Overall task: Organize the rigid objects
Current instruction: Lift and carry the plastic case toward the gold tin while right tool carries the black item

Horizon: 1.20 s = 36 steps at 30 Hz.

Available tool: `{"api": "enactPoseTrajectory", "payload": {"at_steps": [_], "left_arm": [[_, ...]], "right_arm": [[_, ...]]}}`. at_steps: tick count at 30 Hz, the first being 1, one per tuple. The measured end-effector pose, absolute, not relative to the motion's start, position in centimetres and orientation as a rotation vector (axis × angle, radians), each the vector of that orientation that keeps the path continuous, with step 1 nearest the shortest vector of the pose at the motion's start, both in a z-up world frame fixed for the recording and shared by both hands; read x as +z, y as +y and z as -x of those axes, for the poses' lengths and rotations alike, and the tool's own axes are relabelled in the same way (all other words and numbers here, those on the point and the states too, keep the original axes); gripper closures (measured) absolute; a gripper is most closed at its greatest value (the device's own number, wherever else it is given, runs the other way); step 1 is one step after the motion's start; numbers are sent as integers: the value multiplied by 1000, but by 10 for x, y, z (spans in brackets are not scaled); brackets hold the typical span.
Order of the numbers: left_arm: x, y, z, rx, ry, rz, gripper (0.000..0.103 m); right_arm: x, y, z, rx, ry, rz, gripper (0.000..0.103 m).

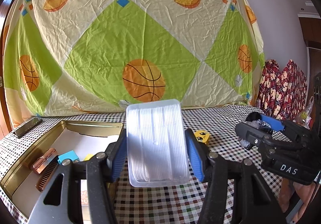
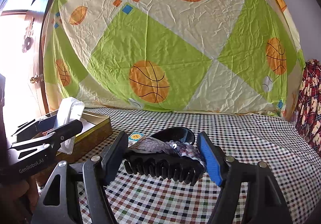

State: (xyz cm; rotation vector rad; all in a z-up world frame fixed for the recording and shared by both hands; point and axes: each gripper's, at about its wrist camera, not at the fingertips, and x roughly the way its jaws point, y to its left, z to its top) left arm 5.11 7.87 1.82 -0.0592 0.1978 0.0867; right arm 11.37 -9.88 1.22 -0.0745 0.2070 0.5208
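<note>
**Both hands loaded, tin waiting on the left**

The left gripper has its fingers about half open and pressed on the two long sides of a clear plastic box, lifted off the table and tilted back. The gold tin lies at eight o'clock of the box in the left wrist view, lid off, already holding a copper comb, a copper clip and a blue block.

The right gripper stands rather wider, its fingers closed on the ends of a black hair claw with a sequinned purple trim, held above the checked cloth. A small sun tile lies beyond it at eleven o'clock.

The step in hand looks like carrying the box over to the tin. To do it well, keep the squeeze even since the smooth walls could slip, level the box before lowering, and aim for the bare white floor at the tin's far end, clear of the comb. The claw should wait until the left hand is out.
</note>
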Motion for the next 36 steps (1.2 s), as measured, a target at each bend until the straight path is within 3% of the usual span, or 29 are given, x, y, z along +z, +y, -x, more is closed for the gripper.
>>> {"api": "enactPoseTrajectory", "payload": {"at_steps": [36], "left_arm": [[16, 114, -15, 94, 184, 134, 48]], "right_arm": [[10, -45, -75, 663, 202, 64, 30]]}}
